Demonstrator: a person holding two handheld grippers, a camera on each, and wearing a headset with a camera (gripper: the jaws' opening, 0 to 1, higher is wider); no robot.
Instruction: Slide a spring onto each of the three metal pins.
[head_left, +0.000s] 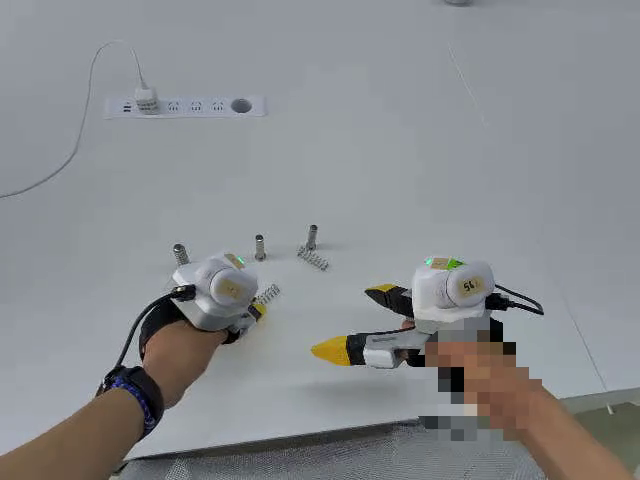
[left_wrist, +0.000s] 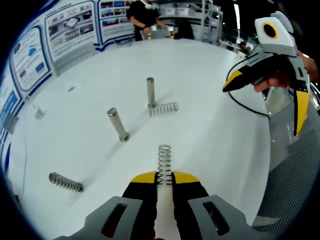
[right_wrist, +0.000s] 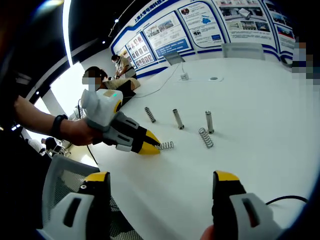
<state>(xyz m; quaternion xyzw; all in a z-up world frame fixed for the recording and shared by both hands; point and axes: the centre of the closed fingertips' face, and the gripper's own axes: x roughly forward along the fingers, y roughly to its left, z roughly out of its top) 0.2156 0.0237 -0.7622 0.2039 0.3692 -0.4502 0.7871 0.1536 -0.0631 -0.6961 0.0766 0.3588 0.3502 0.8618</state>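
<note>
Three metal pins stand in a row on the white table. The left pin (head_left: 181, 254) (left_wrist: 65, 182) (right_wrist: 149, 114) wears a spring. The middle pin (head_left: 260, 247) (left_wrist: 118, 124) (right_wrist: 176, 119) and the right pin (head_left: 312, 237) (left_wrist: 150, 92) (right_wrist: 209, 121) are bare. A loose spring (head_left: 313, 258) (left_wrist: 164, 107) (right_wrist: 203, 137) lies at the right pin's foot. My left gripper (head_left: 257, 311) (left_wrist: 164, 176) (right_wrist: 150, 148) is shut on another spring (head_left: 268, 294) (left_wrist: 164, 159) (right_wrist: 166, 145), which points toward the middle pin. My right gripper (head_left: 352, 320) (right_wrist: 161, 179) is open and holds nothing, to the right of the pins.
A white power strip (head_left: 185, 105) with a plugged-in cable lies at the back of the table. The table's front edge (head_left: 300, 432) runs just below my hands. People stand beyond the far side of the table (left_wrist: 142, 15).
</note>
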